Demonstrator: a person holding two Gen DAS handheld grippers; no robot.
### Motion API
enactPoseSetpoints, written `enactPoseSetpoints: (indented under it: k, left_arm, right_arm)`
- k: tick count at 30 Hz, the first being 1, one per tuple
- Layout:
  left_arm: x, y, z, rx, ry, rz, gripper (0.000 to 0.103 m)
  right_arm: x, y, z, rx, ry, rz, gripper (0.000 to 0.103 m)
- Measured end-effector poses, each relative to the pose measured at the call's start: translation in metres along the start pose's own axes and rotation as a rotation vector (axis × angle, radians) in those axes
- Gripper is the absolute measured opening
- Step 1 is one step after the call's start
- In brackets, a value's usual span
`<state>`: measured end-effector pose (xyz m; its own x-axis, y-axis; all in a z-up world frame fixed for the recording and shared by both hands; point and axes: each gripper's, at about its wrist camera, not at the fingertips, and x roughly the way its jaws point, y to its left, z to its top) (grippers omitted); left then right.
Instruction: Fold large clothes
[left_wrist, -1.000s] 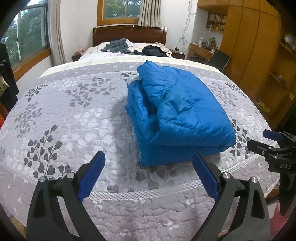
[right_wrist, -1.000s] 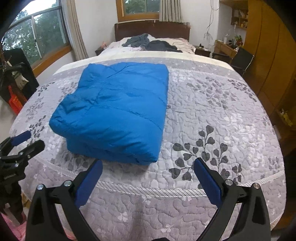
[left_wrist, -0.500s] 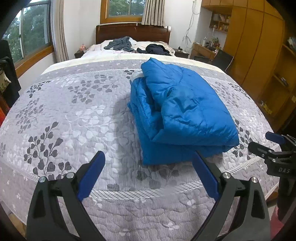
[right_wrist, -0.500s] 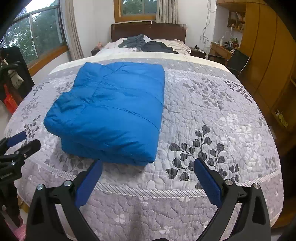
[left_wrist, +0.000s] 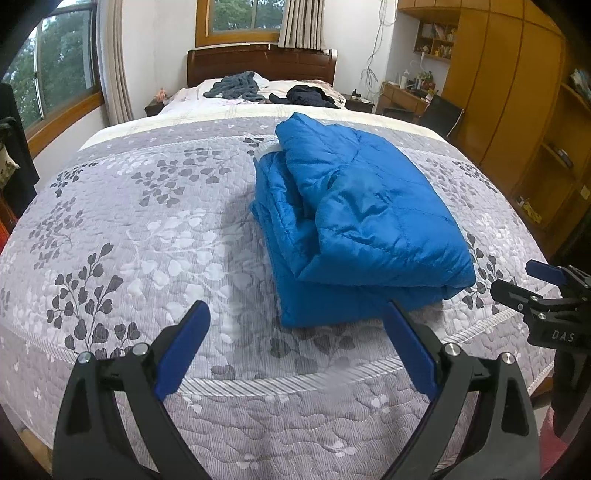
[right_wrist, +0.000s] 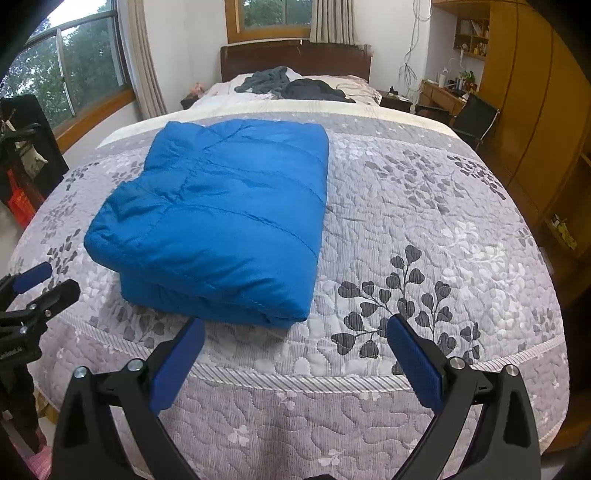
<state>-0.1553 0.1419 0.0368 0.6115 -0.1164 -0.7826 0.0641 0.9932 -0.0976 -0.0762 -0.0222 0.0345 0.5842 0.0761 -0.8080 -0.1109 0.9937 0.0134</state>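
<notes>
A blue quilted jacket (left_wrist: 354, 221) (right_wrist: 221, 218) lies folded in a thick stack on the grey leaf-patterned bedspread (left_wrist: 129, 229) (right_wrist: 424, 229), near the foot of the bed. My left gripper (left_wrist: 295, 325) is open with nothing between its blue pads, held off the bed's foot edge just short of the jacket's near left corner. My right gripper (right_wrist: 295, 339) is open too and holds nothing, in front of the jacket's near right corner. Each gripper shows at the edge of the other's view: the right gripper (left_wrist: 532, 284) and the left gripper (right_wrist: 40, 284).
Dark clothes (left_wrist: 236, 86) (right_wrist: 306, 88) lie by the pillows under the wooden headboard (left_wrist: 258, 62). A wooden wardrobe (left_wrist: 517, 92) lines the right wall, with a desk and chair (right_wrist: 472, 114) beyond. Windows and a dark rack (right_wrist: 26, 155) stand on the left.
Both grippers have risen a little, so the bed and jacket sit lower in each view. Both stay open. The jacket has not moved.
</notes>
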Motion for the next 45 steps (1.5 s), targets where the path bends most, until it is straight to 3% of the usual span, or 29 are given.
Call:
enactPoseSetpoints:
  k: [45]
  left_arm:
    - [0.0017, -0.0013, 0.0001, 0.003, 0.004, -0.003, 0.094]
  right_arm:
    - [0.0045, -0.0055, 0.0007, 0.0, 0.007, -0.001, 0.099]
